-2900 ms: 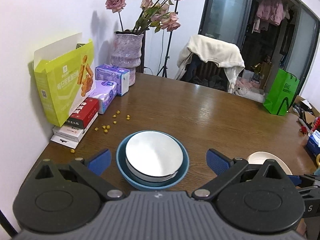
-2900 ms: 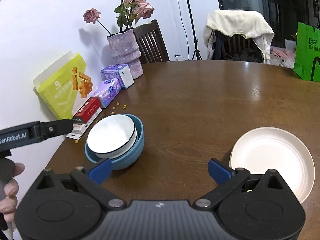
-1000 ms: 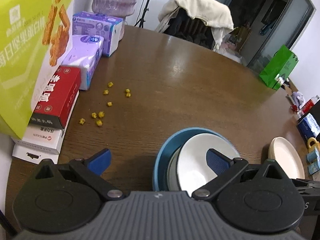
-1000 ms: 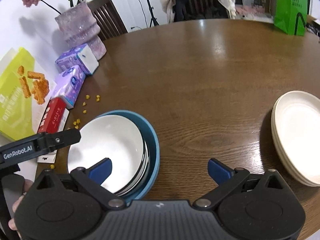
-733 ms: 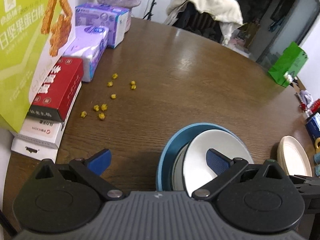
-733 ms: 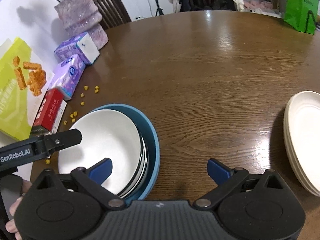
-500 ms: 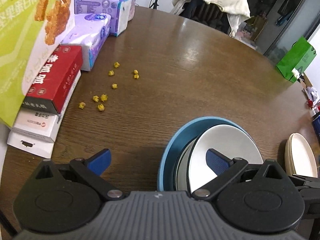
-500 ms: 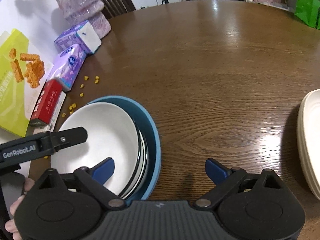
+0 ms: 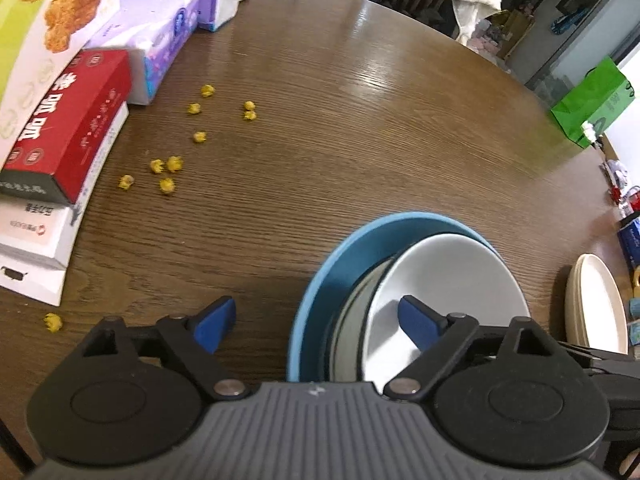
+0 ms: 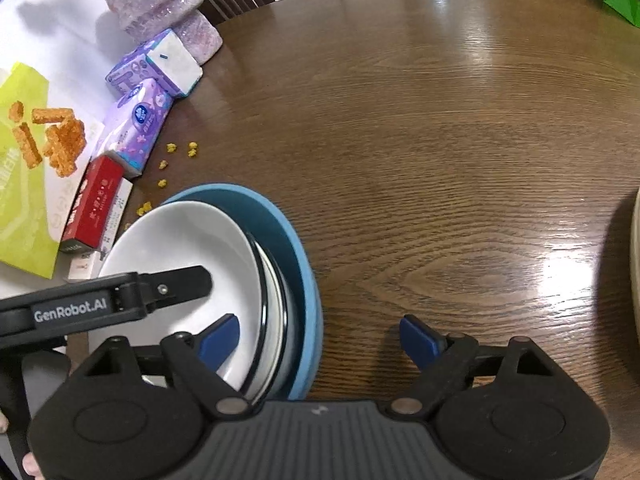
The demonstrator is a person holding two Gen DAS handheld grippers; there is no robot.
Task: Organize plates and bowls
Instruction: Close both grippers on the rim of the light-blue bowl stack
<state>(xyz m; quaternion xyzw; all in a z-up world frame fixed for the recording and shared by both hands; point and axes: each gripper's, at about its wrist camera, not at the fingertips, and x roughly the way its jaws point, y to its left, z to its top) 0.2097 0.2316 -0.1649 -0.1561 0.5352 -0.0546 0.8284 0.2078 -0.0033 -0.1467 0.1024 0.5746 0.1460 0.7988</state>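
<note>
Both grippers have just been closing but stand wide, holding nothing: the left gripper (image 9: 316, 322) straddles the left rim of the round blue ceramic bowl (image 9: 340, 248) holding nested white bowls (image 9: 448, 276) on the brown wooden table (image 9: 360, 120), the right gripper (image 10: 320, 336) its right rim. Each should probably pinch both walls evenly, so the stack lifts level.

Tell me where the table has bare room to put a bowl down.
Free: the wide wood between the blue bowl and the cream plates. Crowded: the wall side, with boxes, tissue packs and yellow crumbs.
</note>
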